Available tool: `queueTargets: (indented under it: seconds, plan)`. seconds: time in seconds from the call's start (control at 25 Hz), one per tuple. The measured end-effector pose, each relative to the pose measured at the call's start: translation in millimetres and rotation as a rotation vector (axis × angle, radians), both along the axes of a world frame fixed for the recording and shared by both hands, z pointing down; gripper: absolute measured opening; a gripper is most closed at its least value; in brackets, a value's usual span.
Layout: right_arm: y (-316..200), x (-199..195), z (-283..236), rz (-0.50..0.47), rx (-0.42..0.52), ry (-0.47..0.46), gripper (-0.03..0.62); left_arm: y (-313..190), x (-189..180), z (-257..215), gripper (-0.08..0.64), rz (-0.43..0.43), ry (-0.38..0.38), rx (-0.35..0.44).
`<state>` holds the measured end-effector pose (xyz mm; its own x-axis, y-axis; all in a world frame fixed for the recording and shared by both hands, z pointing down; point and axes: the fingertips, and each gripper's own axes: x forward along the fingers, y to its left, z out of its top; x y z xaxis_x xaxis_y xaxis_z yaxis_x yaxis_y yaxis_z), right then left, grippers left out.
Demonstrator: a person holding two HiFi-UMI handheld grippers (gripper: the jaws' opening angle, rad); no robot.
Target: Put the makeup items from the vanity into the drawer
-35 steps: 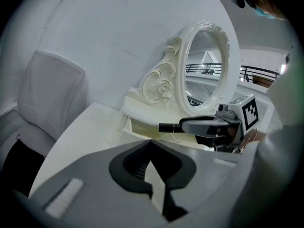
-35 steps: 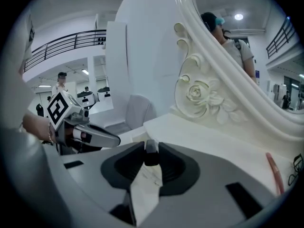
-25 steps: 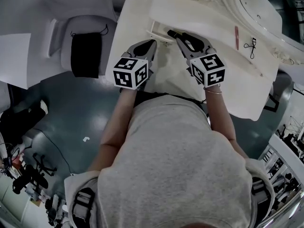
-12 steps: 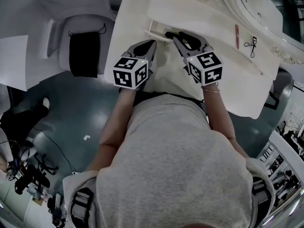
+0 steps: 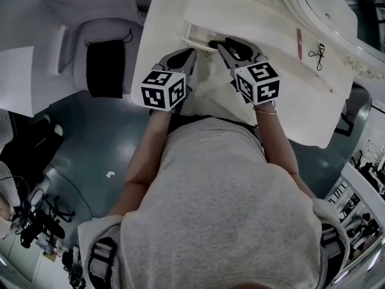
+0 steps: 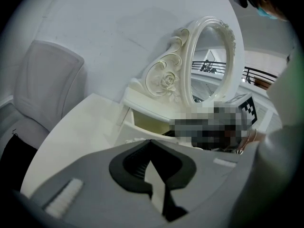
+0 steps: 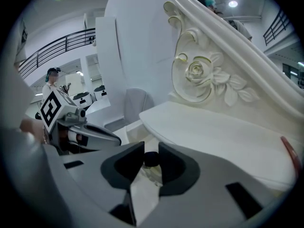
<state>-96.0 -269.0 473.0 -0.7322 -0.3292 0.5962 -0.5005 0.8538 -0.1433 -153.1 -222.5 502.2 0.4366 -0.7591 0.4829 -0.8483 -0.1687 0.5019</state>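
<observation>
Black-capped bottle [image 7: 151, 160], body barely visible

Bottle at the open drawer; two items left out
A small black-capped bottle [image 7: 151, 160] is gripped by the right gripper [image 7: 149, 152] at the pulled-out white drawer [image 5: 194, 39]; a pink stick [image 5: 299, 43] and an eyelash curler [image 5: 317, 55] are laid flat on the counter [image 5: 313, 119].

No text, label or number is legible

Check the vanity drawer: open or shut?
Open: the drawer is pulled out from under the vanity top, its pale inside showing in the left gripper view.
</observation>
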Motion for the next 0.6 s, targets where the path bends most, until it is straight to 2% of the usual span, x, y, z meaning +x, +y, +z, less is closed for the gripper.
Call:
queueTargets:
  seconds: [0.2, 0.6]
  plan:
    - [-2.3, 4.3, 5.1, 0.017, 0.022, 0.023, 0.101, 1.4, -2.2, 1.1, 0.009, -0.007, -0.002, -0.004]
    - [-4.1, 5.0, 7.9, 0.006, -0.004, 0.008, 0.101, -0.3, -3.7, -0.2, 0.009, -0.016, -0.001, -0.001]
